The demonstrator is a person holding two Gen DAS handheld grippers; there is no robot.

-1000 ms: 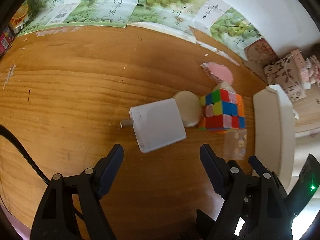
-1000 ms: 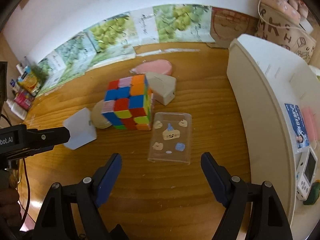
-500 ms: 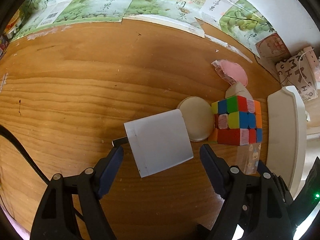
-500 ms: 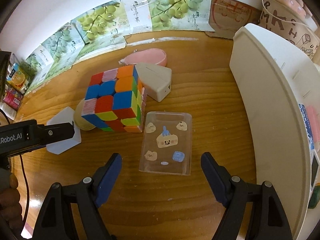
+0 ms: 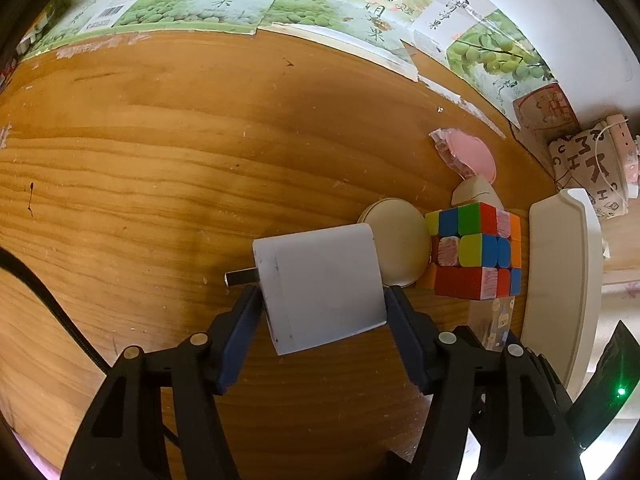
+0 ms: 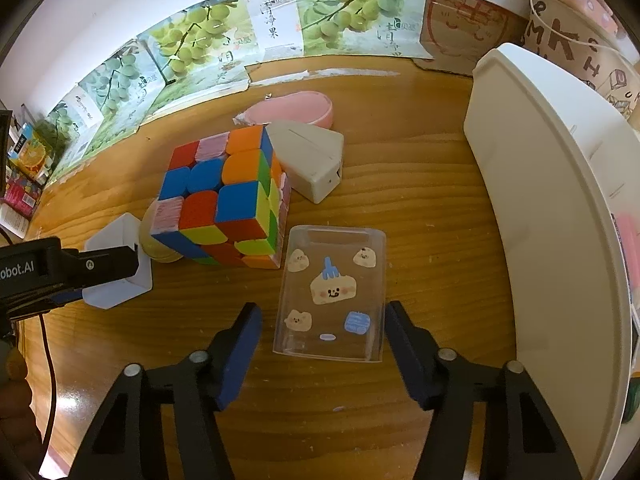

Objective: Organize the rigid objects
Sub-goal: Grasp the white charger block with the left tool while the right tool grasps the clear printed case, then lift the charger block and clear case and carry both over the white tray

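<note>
Wooden table (image 5: 168, 152), bare leftward expanse.

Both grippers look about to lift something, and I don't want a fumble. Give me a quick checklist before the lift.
1. White charger sits between the left gripper fingers: ok.
2. Left pads pressing both charger sides while the jaws are closing: ok, they appear to touch.
3. Clear phone case centred in the right gripper: not ok, it sits toward one finger.
4. Right pads gripping the case: not ok, a gap shows at one side; jaws are closing.
5. Round cream disc clear of the charger: cannot tell, they overlap.
</note>
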